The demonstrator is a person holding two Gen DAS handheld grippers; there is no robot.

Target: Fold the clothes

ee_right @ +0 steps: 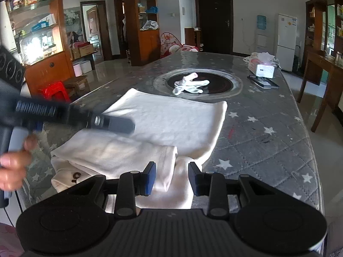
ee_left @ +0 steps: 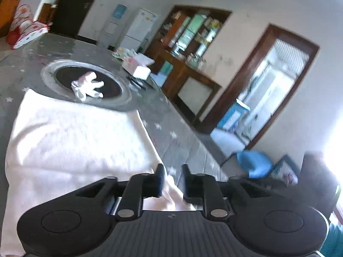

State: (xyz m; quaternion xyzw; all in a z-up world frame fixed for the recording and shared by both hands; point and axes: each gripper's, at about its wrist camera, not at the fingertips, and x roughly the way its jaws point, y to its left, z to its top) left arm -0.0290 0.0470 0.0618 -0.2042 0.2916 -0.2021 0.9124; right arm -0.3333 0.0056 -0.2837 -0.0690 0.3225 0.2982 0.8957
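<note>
I note the cream garment (ee_right: 171,117) lying partly folded on the grey star-print table (ee_right: 268,132), its broad smooth panel toward 12 o'clock short of the round inset, and a narrower layer doubled over toward 7 o'clock, with a small dark mark at that near corner.

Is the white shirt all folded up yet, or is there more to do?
Partly. One side of the white garment is already folded over. Both the left gripper and right gripper are open, with cloth lying between the fingers, ungripped. Left: more folds, plus the white socks on the round plate.
</note>
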